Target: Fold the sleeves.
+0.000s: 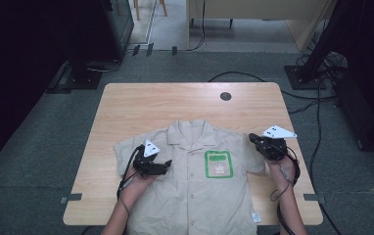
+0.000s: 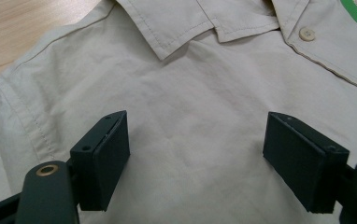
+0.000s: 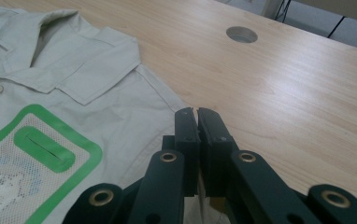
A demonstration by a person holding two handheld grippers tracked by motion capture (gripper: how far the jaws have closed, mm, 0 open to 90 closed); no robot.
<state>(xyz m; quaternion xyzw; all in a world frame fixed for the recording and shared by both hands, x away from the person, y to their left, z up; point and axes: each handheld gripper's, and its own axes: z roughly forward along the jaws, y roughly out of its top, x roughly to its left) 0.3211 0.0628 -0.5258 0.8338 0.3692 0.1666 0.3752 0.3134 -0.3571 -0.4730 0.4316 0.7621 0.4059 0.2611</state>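
Note:
A beige short-sleeved shirt lies flat and face up on the wooden table, collar toward the far side. It has a green-framed chest pocket. My left gripper hovers low over the shirt's chest, below the collar. Its jaws stand wide open with bare cloth between them. My right gripper is at the shirt's shoulder on the right side, above the seam where cloth meets table. Its jaws are pressed together, and I see no cloth between the tips.
A round cable hole sits near the table's far edge. Bare wood surrounds the shirt at the back and both sides. Cables trail over the grey floor to the right, and dark stands flank the table.

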